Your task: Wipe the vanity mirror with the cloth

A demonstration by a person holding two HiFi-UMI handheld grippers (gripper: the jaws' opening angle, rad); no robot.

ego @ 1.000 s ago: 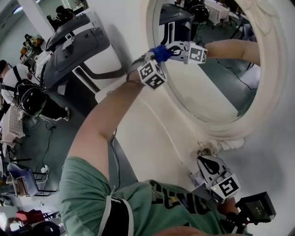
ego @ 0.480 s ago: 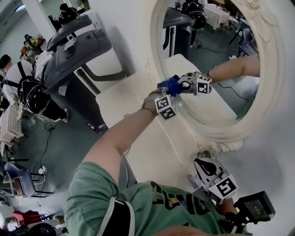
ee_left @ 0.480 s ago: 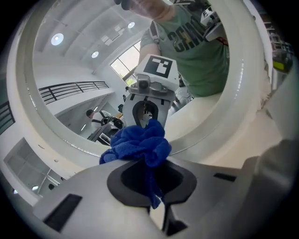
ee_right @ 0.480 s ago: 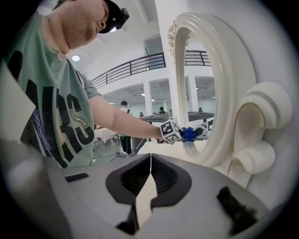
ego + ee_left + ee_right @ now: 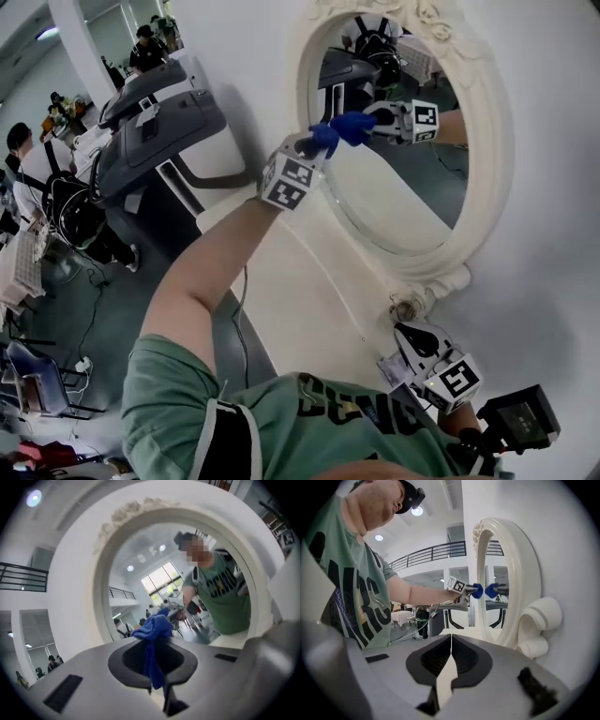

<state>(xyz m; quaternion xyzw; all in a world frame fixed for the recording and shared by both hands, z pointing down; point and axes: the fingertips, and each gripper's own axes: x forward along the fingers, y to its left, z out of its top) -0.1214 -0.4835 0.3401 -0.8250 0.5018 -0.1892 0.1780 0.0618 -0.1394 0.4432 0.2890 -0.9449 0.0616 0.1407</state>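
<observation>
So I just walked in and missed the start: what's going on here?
A person is wiping an oval vanity mirror with a blue cloth. The left gripper has its jaws shut on the cloth and holds it to the glass near the frame's upper left edge. The right gripper is not taking part: it sits low by the mirror's base, jaws shut with nothing between them.
</observation>
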